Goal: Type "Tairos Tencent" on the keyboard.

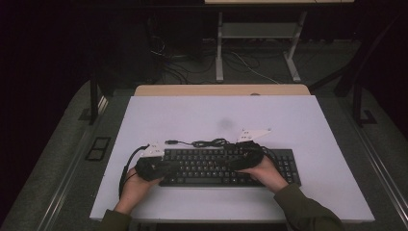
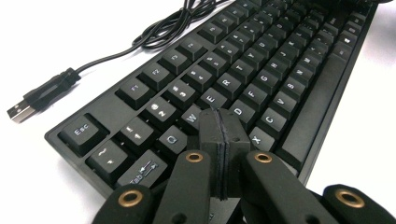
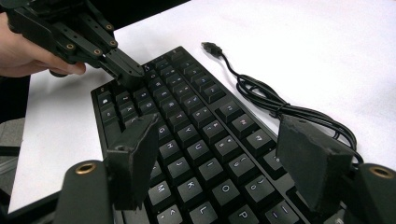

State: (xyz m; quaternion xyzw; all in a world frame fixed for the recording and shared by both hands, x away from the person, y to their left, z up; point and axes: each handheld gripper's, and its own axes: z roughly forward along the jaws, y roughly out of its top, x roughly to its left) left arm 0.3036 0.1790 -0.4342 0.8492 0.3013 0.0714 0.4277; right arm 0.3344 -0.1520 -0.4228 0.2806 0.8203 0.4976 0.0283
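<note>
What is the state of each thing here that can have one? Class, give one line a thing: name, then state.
Keyboard: flat on the table, keys up, unplugged.
Cable: loosely bunched beside the keyboard, on the table.
USB plug: free, lying on the table.
Left gripper: shut, nothing between the pads, tip over the keys at the keyboard's left end.
Right gripper: open, above the keys, holding nothing.

Left gripper (image 1: 161, 167) low near desk's near-left part, jaws pressed flat together, tips angled down; left hand (image 1: 136, 185) wraps its body; right gripper (image 3: 224, 158) further right, jaws spread wide, nothing between; right hand (image 1: 266, 172) grips from behind; both forearms enter from near edge.
</note>
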